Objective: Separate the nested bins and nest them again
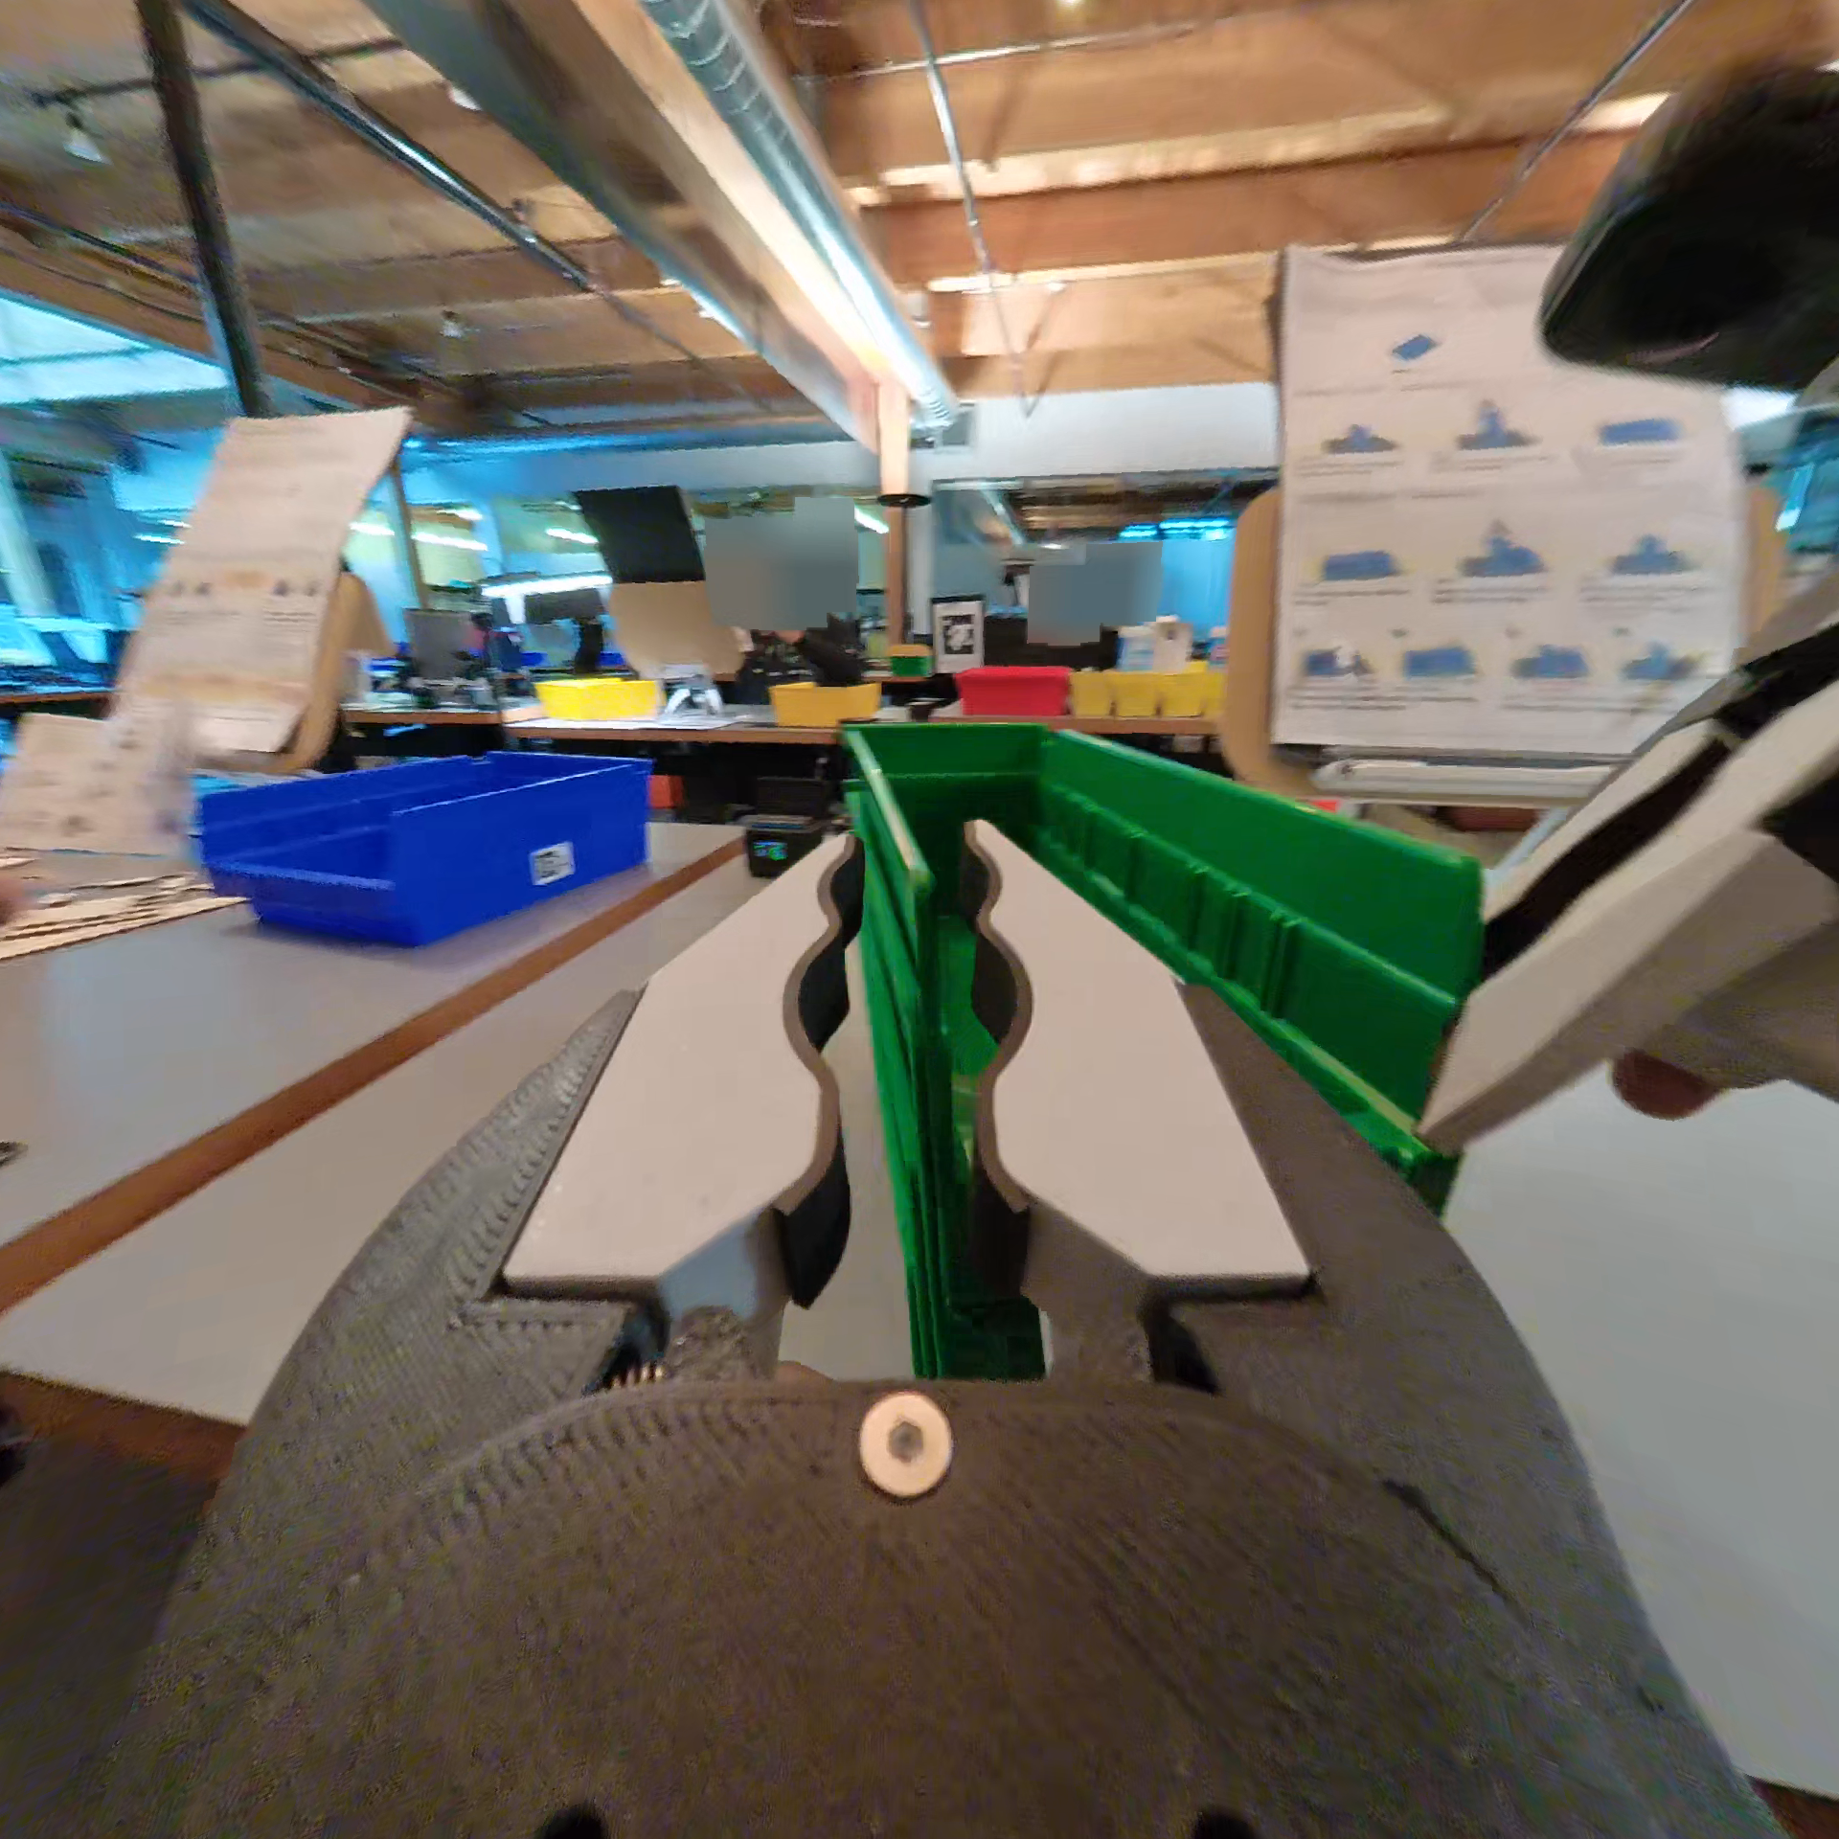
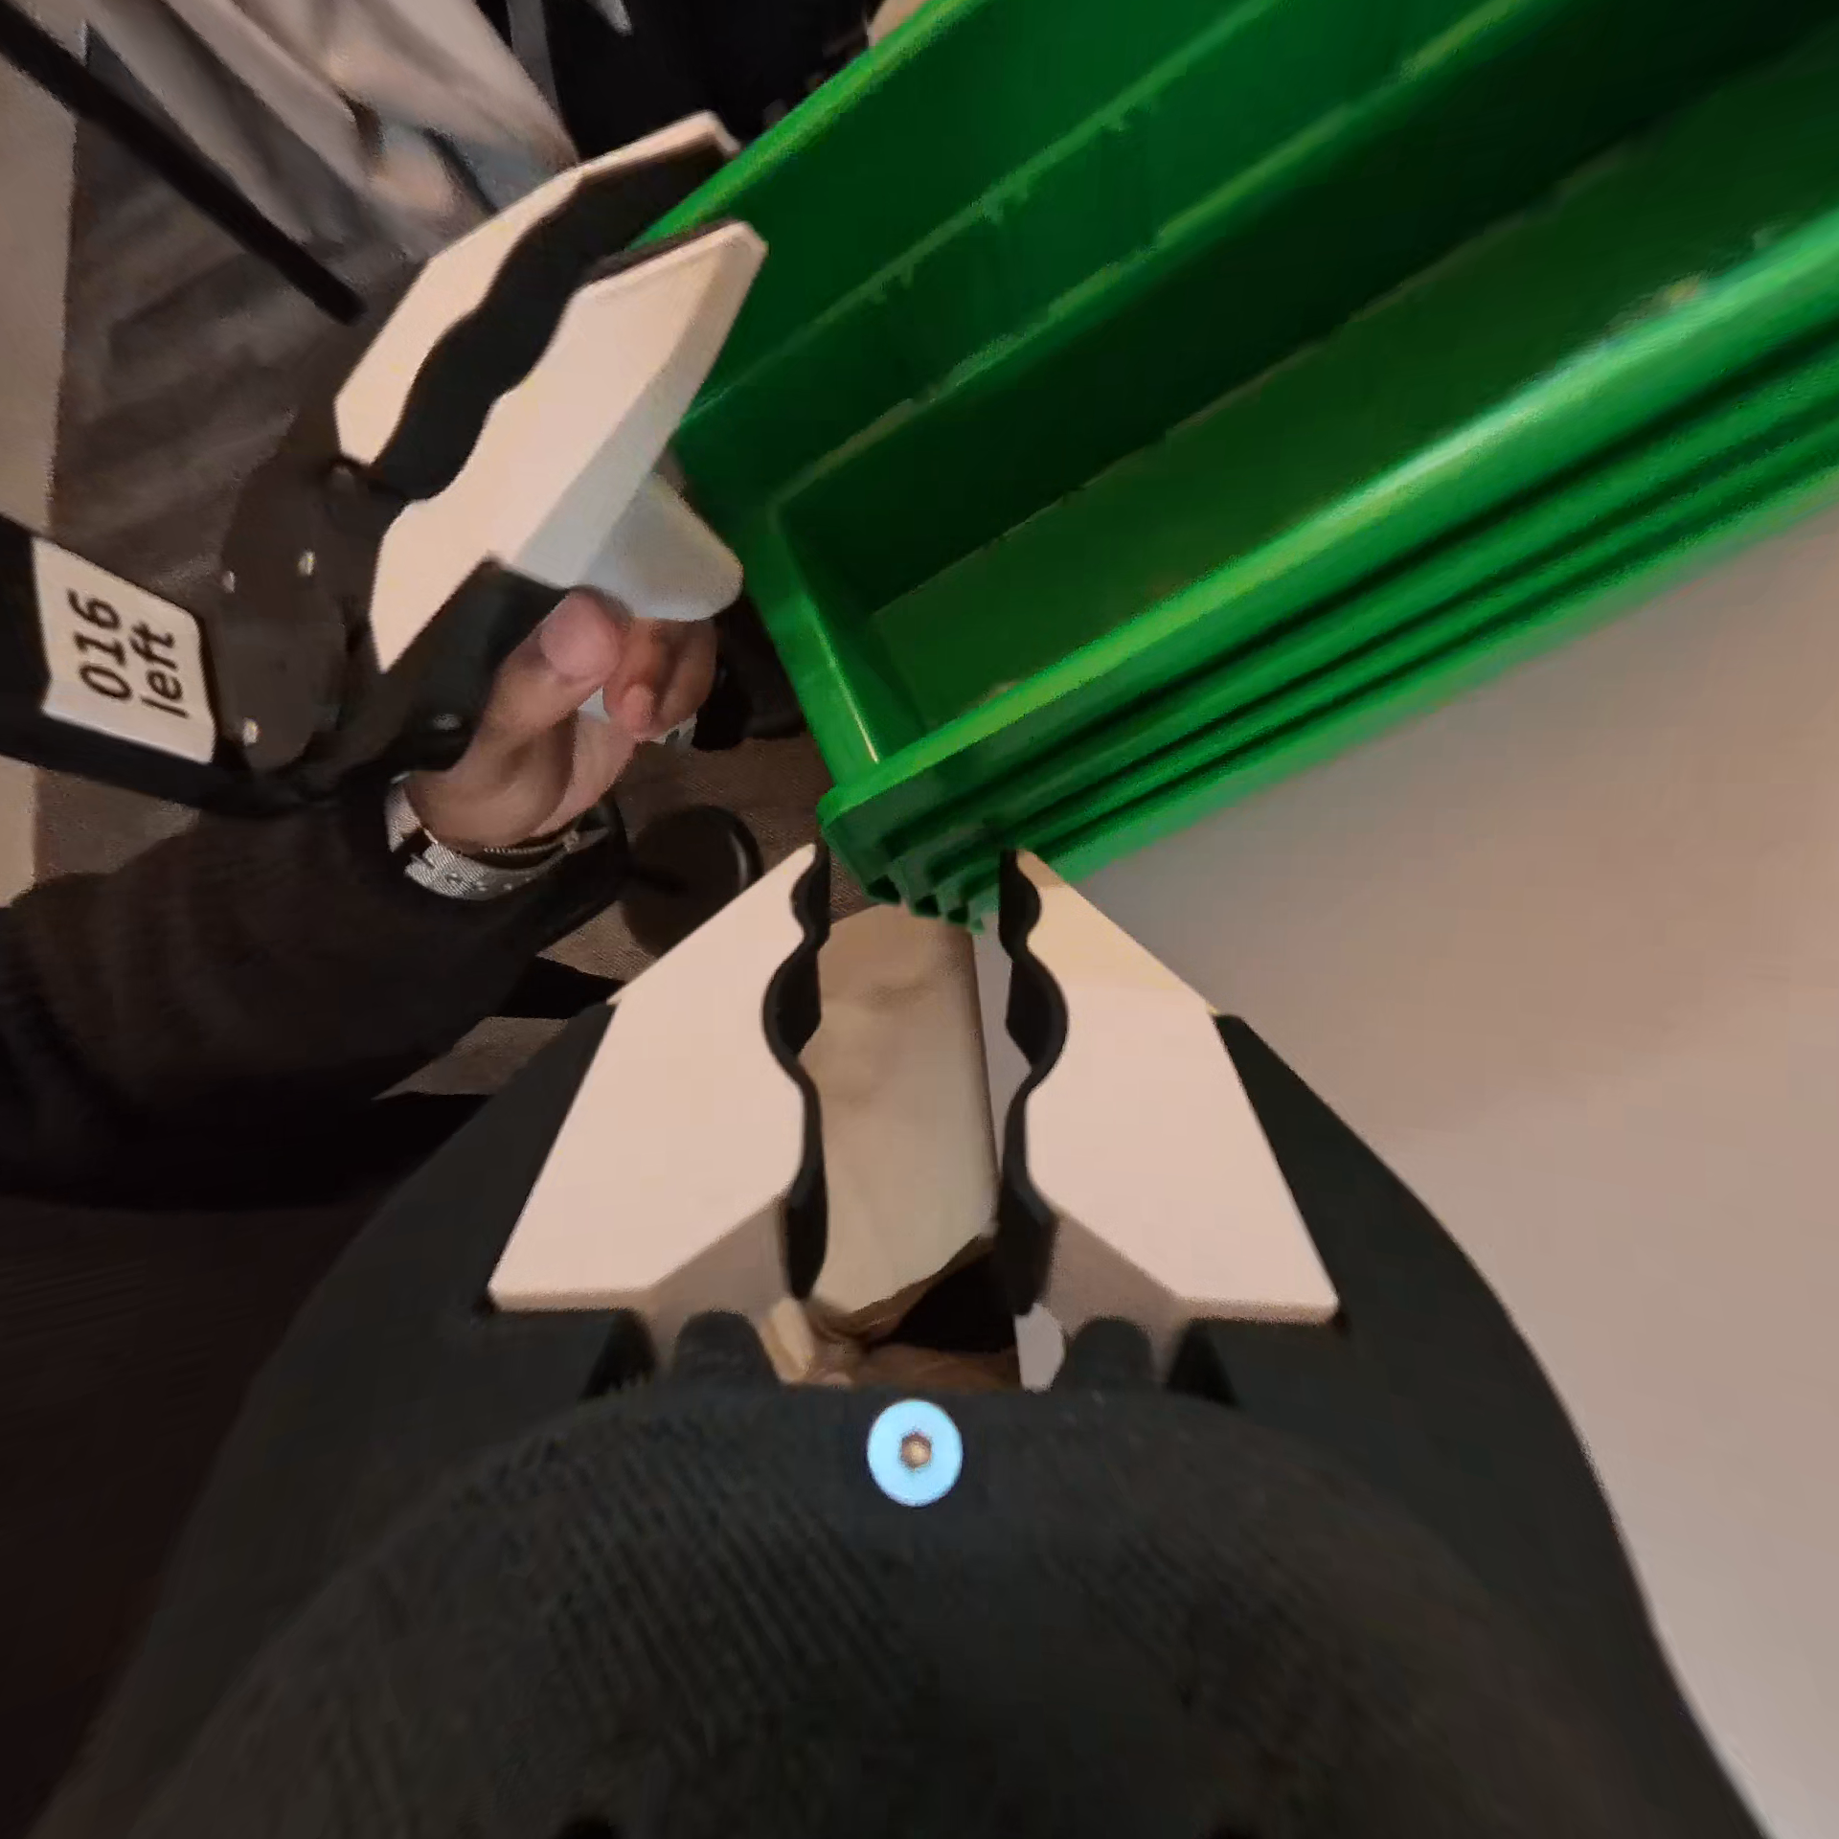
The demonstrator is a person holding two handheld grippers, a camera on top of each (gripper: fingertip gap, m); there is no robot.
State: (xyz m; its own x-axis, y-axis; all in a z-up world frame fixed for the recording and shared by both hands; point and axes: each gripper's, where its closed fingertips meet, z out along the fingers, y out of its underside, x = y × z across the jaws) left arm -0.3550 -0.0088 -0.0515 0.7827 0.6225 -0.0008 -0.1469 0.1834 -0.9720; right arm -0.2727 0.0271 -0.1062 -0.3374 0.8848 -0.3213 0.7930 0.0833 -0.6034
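A stack of nested green bins [image 1: 1244,896] lies lengthwise ahead of me; in the right wrist view [image 2: 1194,398] it looks tilted, with several rims layered at its near corner. My left gripper [image 1: 911,841] is shut on the stack's left long wall, which runs between its fingers. It also shows in the right wrist view [image 2: 712,194], held by a hand in a dark sleeve. My right gripper [image 2: 911,876] is shut on the near corner of the layered rims; it also shows in the left wrist view [image 1: 1592,955] at the stack's right wall.
A blue bin [image 1: 428,846] sits on the grey table [image 1: 299,1015] to the left, next to paper sheets. A picture sheet on a stand [image 1: 1493,498] is at the back right. A small black device [image 1: 786,846] sits behind the stack. Yellow and red bins stand on far tables.
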